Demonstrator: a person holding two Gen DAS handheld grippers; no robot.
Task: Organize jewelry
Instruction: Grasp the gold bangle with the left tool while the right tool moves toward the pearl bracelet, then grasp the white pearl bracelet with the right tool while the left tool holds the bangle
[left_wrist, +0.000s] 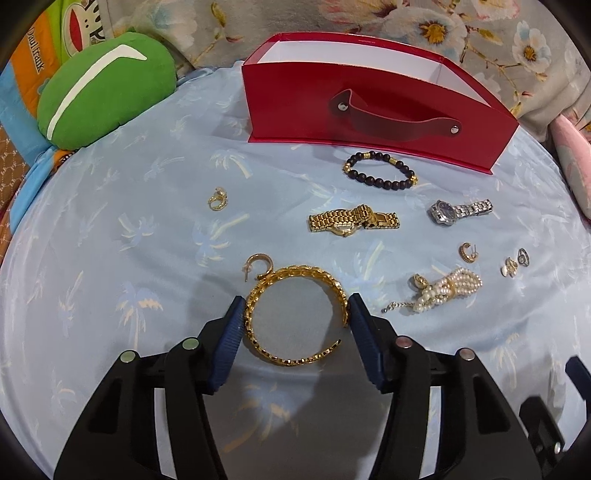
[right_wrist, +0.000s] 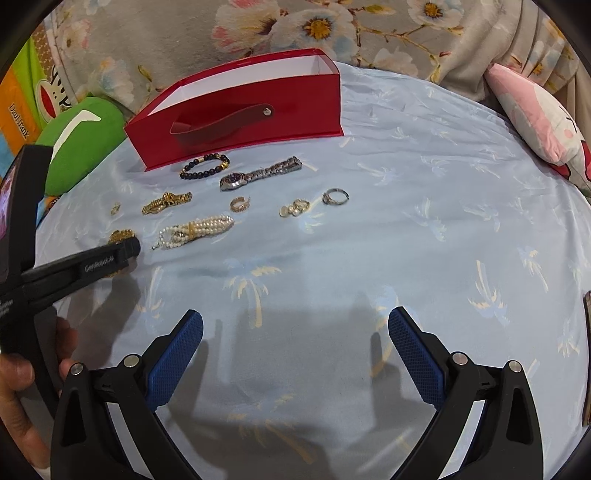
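A gold chain bangle (left_wrist: 295, 314) lies on the light blue cloth between the blue pads of my left gripper (left_wrist: 295, 314); both pads touch its sides. In the right wrist view the left gripper (right_wrist: 125, 245) covers most of the bangle (right_wrist: 120, 235). My right gripper (right_wrist: 295, 328) is open and empty over bare cloth. The open red box (left_wrist: 369, 110) stands at the back. In front of it lie a dark bead bracelet (left_wrist: 380, 171), a gold watch (left_wrist: 351, 221), a silver watch (left_wrist: 458, 211), a pearl bracelet (left_wrist: 443, 290), gold hoop earrings (left_wrist: 258, 264) and rings (left_wrist: 218, 199).
A green cushion (left_wrist: 107, 96) sits at the back left and a pink cushion (right_wrist: 535, 122) at the back right. Floral fabric (right_wrist: 295, 29) rises behind the box. Small rings (right_wrist: 314, 203) lie mid-cloth in the right wrist view.
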